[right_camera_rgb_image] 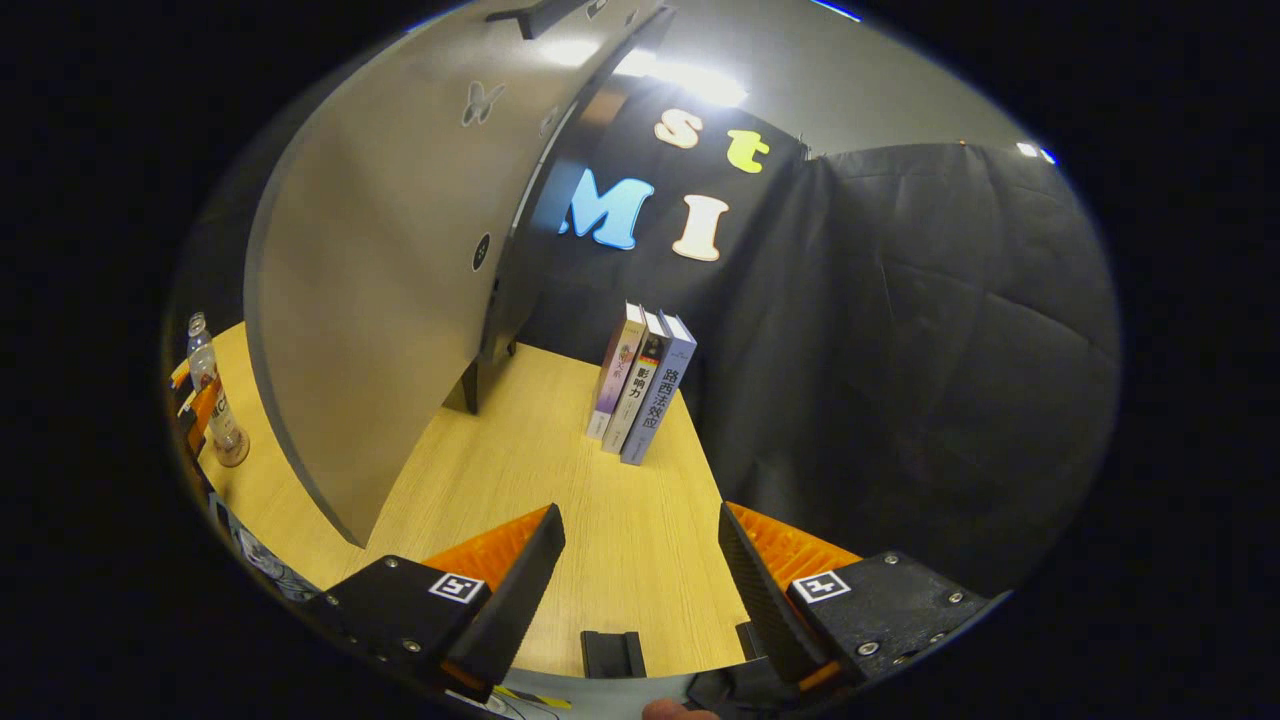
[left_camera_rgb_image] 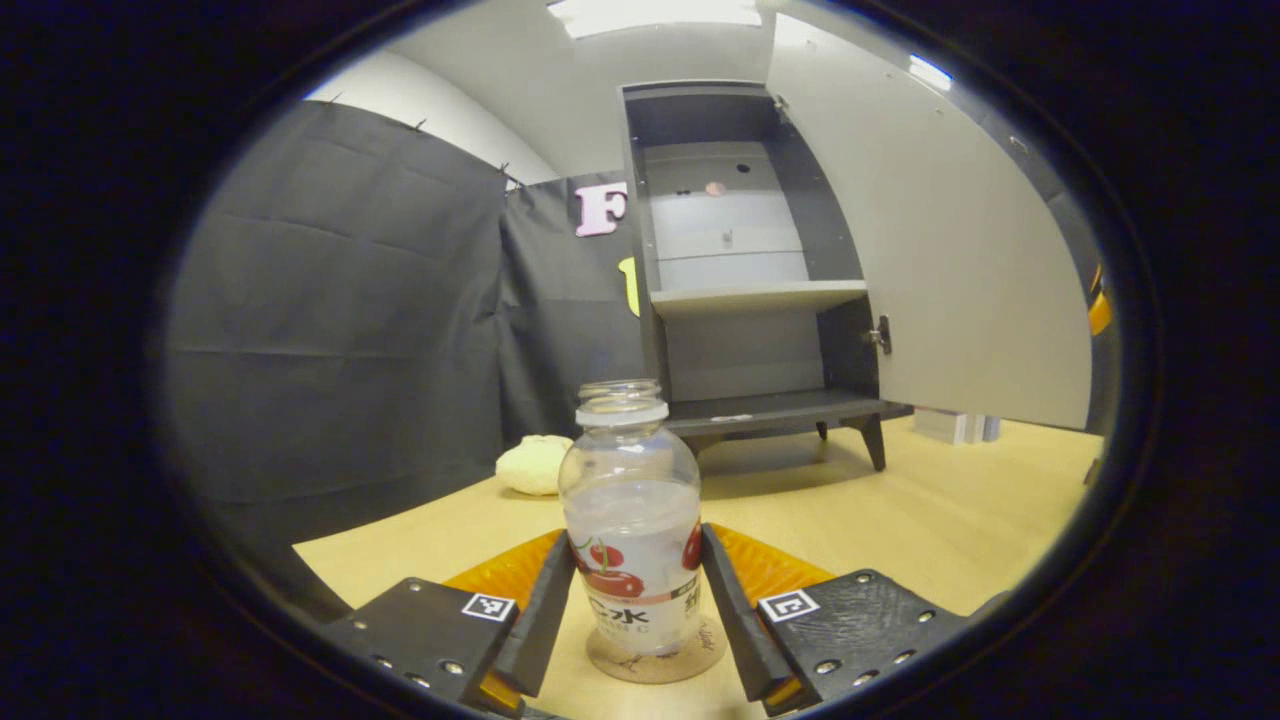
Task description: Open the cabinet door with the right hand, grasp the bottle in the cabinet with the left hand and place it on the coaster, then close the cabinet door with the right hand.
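A clear bottle [left_camera_rgb_image: 632, 520] with a cherry label and no cap stands upright on a round coaster [left_camera_rgb_image: 655, 665] on the wooden table. My left gripper [left_camera_rgb_image: 638, 545] has a finger pressed against each side of the bottle, shut on it. Behind stands the dark cabinet [left_camera_rgb_image: 740, 300], with bare shelves and its pale door [left_camera_rgb_image: 950, 250] swung wide open to the right. In the right gripper view, my right gripper [right_camera_rgb_image: 638, 520] hangs open over the table with nothing between its fingers, just right of the open door [right_camera_rgb_image: 400, 280]. The bottle [right_camera_rgb_image: 212, 395] shows small at the far left.
A cream-coloured lump [left_camera_rgb_image: 535, 465] lies on the table left of the cabinet. Three books [right_camera_rgb_image: 640, 390] stand upright against the black cloth wall, right of the door. The wooden table [right_camera_rgb_image: 600, 520] stretches between the door and the books.
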A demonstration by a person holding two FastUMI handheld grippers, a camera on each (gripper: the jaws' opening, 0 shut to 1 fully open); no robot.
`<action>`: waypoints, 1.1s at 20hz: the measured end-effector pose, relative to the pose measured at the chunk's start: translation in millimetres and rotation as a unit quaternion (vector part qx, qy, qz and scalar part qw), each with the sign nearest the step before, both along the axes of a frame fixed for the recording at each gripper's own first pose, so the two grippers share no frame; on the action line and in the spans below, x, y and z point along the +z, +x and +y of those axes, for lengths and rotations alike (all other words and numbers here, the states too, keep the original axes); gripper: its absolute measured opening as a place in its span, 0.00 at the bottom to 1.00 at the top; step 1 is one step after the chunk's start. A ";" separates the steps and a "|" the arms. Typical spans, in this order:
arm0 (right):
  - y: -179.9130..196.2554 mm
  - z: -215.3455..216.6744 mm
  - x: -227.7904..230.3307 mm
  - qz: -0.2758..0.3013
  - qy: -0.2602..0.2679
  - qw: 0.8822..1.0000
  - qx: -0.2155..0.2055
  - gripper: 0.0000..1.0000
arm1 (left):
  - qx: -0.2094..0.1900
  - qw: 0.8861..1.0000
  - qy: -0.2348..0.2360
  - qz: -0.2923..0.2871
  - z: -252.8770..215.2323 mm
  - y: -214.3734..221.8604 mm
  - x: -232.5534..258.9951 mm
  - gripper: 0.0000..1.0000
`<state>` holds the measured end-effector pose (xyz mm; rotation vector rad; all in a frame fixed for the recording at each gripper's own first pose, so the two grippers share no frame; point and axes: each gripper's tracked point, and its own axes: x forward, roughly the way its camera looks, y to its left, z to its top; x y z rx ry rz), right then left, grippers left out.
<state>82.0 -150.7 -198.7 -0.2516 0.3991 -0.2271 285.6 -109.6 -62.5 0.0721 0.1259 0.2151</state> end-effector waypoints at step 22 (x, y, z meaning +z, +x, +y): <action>2.9 5.0 -9.0 0.013 -0.004 1.000 0.021 0.96 | 0.019 0.998 -0.019 -0.055 3.7 10.5 34.8 0.84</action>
